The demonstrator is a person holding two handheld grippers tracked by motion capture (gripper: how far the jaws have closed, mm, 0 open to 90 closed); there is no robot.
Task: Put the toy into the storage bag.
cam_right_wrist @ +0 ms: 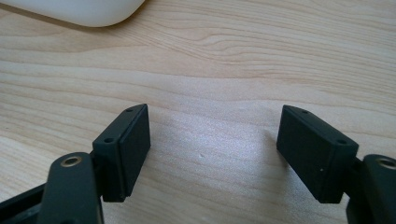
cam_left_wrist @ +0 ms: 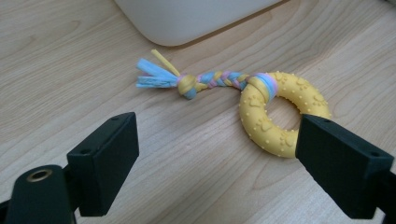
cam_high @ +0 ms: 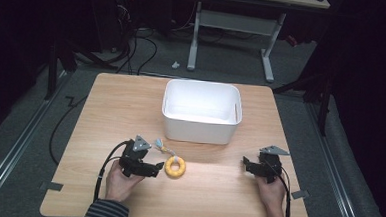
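Yellow rubber ring toy (cam_left_wrist: 282, 114) w/ braided tail, lying flat on wood table (cam_high: 105, 114), just in front of the white bin (cam_high: 201, 111).

Ring is knobbly: small raised dots and paw-print shapes, donut form. Braid (cam_left_wrist: 219, 80) is soft cloth in blue, pink and yellow strands, knotted round the ring's rim and ending in a frayed blue tassel (cam_left_wrist: 152, 74). In high view the long axis runs diagonally, ring nearer the person, tassel end pointing up-left toward the bin's near-left corner. Left gripper (cam_left_wrist: 217, 154) is spread wide, holding nothing; its one jaw sits just beside the ring's near edge in left gripper view. Right gripper (cam_right_wrist: 212, 149) also spread, nothing between its jaws, over bare table well apart from the toy. Bin is smooth plastic w/ rounded corners.
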